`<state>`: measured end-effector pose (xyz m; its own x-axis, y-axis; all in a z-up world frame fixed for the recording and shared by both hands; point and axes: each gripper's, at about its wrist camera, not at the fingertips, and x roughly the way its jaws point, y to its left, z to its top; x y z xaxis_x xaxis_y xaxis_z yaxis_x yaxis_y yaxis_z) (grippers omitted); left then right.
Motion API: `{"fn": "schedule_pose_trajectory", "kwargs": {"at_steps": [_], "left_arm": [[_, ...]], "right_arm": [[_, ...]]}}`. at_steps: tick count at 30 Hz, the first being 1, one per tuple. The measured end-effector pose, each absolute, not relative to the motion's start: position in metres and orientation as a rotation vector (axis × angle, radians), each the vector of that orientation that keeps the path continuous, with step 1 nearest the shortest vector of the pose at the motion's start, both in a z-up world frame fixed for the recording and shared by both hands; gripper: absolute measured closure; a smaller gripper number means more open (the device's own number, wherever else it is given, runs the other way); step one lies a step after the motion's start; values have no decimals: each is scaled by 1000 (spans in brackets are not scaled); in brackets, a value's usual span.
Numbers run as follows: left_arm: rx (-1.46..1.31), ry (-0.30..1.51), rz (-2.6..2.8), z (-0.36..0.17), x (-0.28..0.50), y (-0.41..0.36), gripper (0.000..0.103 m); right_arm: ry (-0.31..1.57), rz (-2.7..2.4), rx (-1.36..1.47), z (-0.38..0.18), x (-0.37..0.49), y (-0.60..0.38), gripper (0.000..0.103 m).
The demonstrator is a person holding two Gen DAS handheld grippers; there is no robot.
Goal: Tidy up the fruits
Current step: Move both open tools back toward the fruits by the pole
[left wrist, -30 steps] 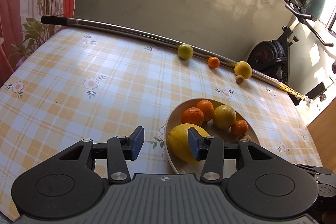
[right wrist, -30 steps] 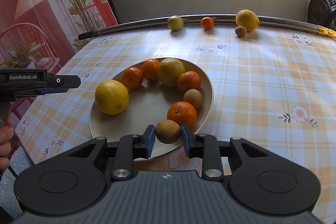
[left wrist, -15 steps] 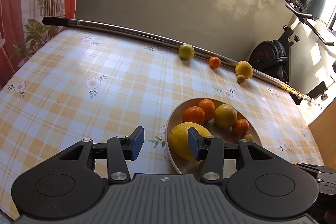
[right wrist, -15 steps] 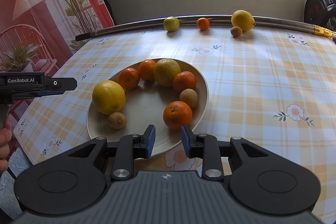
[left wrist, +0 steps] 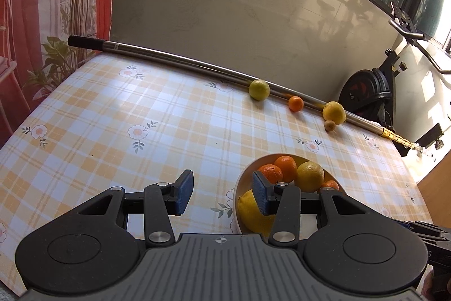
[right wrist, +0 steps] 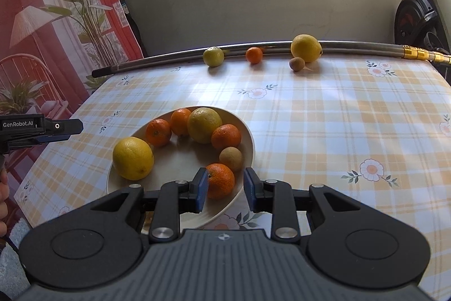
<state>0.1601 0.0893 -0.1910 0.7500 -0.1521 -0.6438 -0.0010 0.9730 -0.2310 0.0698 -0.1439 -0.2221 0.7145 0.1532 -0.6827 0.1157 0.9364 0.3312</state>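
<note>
A table under a yellow-and-white plaid tablecloth with flower prints carries a cream oval bowl just ahead of the right gripper. Far ahead, a long steel pole lies along the far edge, with a green-yellow lime, small orange mandarin, yellow lemon and brown kiwi beside it.

**Fruit count: table and bowl**

Bowl: one, holding seven visible fruits.
- Oranges: four.
- Large yellow lemon: one.
- Yellow-green citrus: one.
- Small brown fruit: one.

Loose on the checked tablecloth, along the metal pole: four fruits.
- Green-yellow citrus: one.
- Small orange: one.
- Yellow lemon: one.
- Small brown fruit: one.

Total fruit in sight: eleven. Pole: one. Grippers: two.
</note>
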Motion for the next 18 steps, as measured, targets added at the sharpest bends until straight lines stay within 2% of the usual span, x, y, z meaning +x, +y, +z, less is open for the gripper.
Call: {"fn": "schedule_pose_trajectory", "kwargs": {"at_steps": [10,18], "left_arm": [[-239,598,-39,-140,174,112,55],[-198,572,-72,-119,196,94,55]], "right_arm": [[670,-98,388,-193,79,-210,72],[621,-144,376,-192,95,-243,72]]}}
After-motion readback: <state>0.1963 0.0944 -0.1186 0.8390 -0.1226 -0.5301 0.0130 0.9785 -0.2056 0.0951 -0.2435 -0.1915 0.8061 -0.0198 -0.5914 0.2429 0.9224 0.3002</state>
